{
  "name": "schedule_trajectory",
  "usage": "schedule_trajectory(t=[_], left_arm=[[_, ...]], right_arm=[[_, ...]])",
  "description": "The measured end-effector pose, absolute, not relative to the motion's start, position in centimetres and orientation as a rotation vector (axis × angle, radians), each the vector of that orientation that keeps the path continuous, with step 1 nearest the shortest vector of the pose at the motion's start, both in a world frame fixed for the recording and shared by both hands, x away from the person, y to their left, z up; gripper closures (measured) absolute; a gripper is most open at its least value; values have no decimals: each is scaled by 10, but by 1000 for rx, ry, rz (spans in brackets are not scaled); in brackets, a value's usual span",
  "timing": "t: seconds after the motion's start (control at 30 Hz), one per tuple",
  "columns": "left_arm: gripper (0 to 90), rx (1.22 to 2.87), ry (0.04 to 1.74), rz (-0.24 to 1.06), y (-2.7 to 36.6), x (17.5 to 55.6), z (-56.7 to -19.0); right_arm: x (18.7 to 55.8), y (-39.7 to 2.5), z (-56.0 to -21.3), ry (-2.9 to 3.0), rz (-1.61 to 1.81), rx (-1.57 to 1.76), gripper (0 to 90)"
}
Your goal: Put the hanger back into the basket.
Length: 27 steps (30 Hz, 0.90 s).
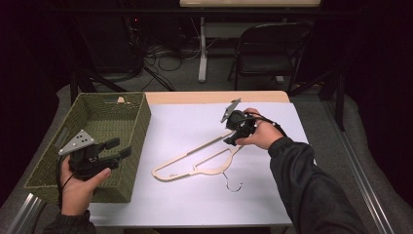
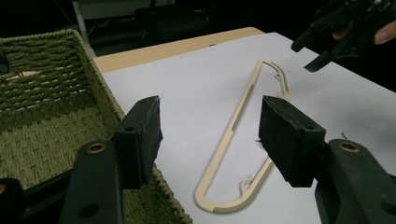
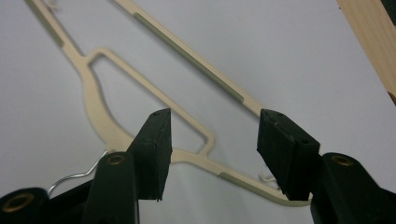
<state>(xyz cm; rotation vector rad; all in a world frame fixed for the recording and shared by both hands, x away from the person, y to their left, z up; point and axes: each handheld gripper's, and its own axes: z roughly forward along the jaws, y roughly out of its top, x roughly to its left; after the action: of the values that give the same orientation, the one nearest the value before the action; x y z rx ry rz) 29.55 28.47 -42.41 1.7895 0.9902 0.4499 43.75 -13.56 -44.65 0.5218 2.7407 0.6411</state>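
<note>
I hold my right gripper (image 1: pixel 233 131) tipped down over the hanger (image 1: pixel 195 161) end at two o'clock on the table (image 1: pixel 195 204), jaws wide, gripping nothing. My left gripper (image 1: pixel 119 147), also spread wide and empty, hovers over the basket (image 1: pixel 136 122) at nine o'clock. The hanger lies flat mid-table, hook (image 1: pixel 233 184) towards five o'clock.

Green woven basket (image 1: pixel 130 127) at table's left edge, white table cover (image 1: pixel 195 195), wooden table edge (image 1: pixel 214 96) beyond, black folding chair (image 1: pixel 265 51), floor cables (image 1: pixel 165 56) behind.
</note>
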Motion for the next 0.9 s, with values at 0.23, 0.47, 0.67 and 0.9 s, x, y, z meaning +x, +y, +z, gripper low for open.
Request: schedule_trajectory(t=[0.23, 0.47, 0.67, 0.9], left_arm=[[395, 1814, 1045, 455, 288, 298, -427], [394, 1827, 1047, 452, 289, 297, -428], [395, 1825, 1022, 480, 289, 294, -426], [394, 1821, 1023, 488, 290, 295, -427]], right_arm=[[447, -121, -469, 2796, 570, 532, 403], [451, -112, -487, 2871, 500, 450, 427], [451, -109, -497, 2918, 476, 449, 482], [452, -105, -508, 2938, 459, 434, 444]])
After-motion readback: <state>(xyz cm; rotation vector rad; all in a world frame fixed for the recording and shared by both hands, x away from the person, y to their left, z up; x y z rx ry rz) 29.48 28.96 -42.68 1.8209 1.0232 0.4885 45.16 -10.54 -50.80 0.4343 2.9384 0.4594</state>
